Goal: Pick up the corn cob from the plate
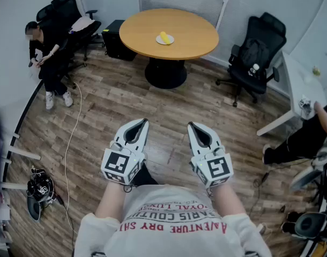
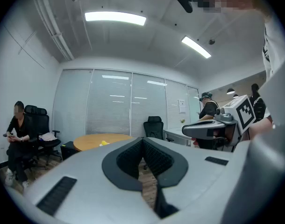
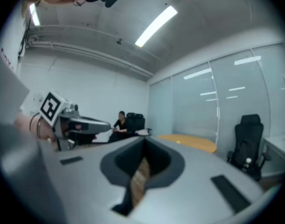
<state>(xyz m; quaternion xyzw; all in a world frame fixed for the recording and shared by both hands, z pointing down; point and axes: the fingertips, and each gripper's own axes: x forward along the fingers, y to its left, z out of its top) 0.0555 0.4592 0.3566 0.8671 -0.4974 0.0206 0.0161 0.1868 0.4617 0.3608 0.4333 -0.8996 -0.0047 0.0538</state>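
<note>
While both tongs are held side by side in front of the person's torso, neither is near the work item. The left gripper [image 1: 142, 123] has its jaws closed tip to tip; its own view shows the dark ribbed pads [image 2: 152, 155] meeting, with only floor visible through the slit below them and nothing between them. The right gripper [image 1: 192, 126] is likewise fully closed and empty, its pads drawn together in its own view. Both point across the room toward the round wooden table [image 1: 193, 32], which stands well apart from them on a dark pedestal at the far side of the wooden floor [image 1: 115, 100]. The corn cob [image 1: 163, 37], yellow, lies on a small white plate [image 1: 170, 41] set near the middle of that table top; nothing is touching it. From the left gripper view the cob appears only as a small yellow spot [image 2: 104, 143] on the table surface. A black office chair [image 1: 258, 51] stands just to the right of the table. A seated person [image 1: 45, 55] occupies one of the dark chairs against the left wall. A white cable [image 1: 72, 138] trails over the floor on the left side, and a white desk [image 1: 298, 84] stands at the right edge.
</note>
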